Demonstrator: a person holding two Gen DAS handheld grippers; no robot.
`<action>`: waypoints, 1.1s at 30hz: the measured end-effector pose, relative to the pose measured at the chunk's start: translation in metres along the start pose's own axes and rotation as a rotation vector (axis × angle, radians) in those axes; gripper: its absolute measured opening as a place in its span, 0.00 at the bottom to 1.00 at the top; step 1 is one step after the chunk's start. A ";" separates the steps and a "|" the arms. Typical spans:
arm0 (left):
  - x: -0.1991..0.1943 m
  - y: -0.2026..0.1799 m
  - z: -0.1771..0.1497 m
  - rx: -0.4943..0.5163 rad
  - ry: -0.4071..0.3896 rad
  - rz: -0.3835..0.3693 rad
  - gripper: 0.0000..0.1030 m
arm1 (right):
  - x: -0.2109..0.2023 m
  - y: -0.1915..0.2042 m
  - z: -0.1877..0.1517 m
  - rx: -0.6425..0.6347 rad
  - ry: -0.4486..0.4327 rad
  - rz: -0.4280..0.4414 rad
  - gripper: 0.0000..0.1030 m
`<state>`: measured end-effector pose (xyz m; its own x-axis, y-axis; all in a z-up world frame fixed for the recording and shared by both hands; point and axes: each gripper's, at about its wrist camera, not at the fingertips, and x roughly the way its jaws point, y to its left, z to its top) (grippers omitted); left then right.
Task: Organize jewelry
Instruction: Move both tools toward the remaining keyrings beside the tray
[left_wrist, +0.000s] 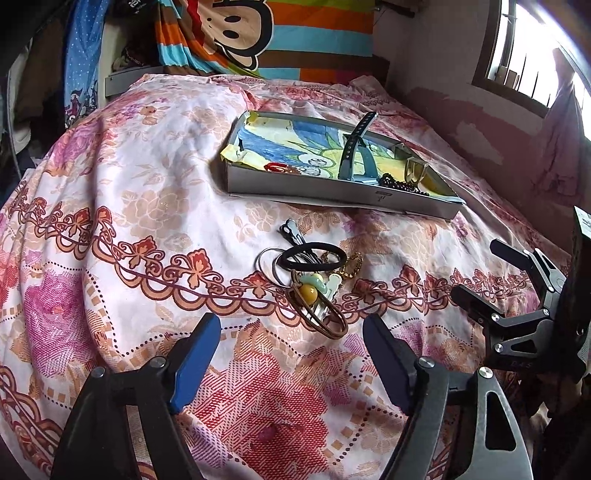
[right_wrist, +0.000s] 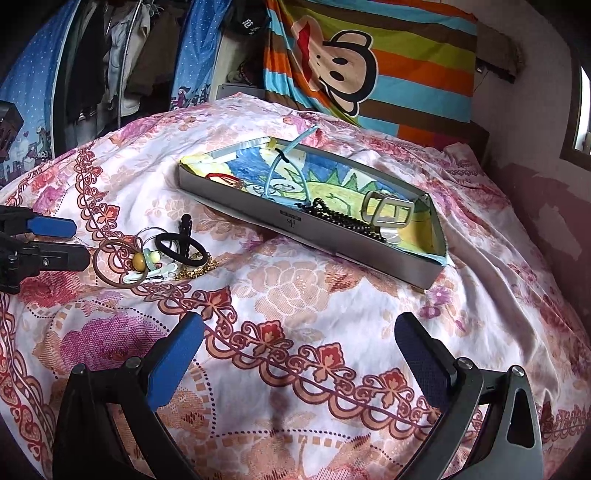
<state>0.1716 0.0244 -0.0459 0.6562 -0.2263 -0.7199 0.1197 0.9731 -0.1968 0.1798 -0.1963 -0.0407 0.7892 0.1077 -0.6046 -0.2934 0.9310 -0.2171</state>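
The left gripper (left_wrist: 290, 354) hovered just short of the pile of hair ties and rings (left_wrist: 314, 273) on the bedspread (left_wrist: 147, 184), its fingers spread fairly wide and holding nothing. This looked like the approach to the next pick: a short reach forward to close on one piece. Farther right, the shallow box (right_wrist: 325, 230) already held a watch strap (left_wrist: 354, 146), dark beads (right_wrist: 332, 216) and a buckle (right_wrist: 388, 212). The right gripper (right_wrist: 299, 349) stood wide open, empty, over bare cloth.
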 end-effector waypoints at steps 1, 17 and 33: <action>0.001 0.001 0.000 -0.002 0.004 0.000 0.76 | 0.003 0.000 0.001 -0.001 0.004 0.014 0.98; 0.028 0.008 0.005 -0.051 0.072 -0.049 0.34 | 0.049 0.014 0.025 -0.033 0.022 0.261 0.91; 0.038 0.018 0.005 -0.114 0.096 -0.030 0.08 | 0.079 0.047 0.027 -0.139 0.108 0.301 0.79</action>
<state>0.2025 0.0334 -0.0736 0.5784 -0.2638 -0.7719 0.0493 0.9558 -0.2897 0.2433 -0.1349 -0.0776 0.5964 0.3261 -0.7334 -0.5813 0.8056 -0.1146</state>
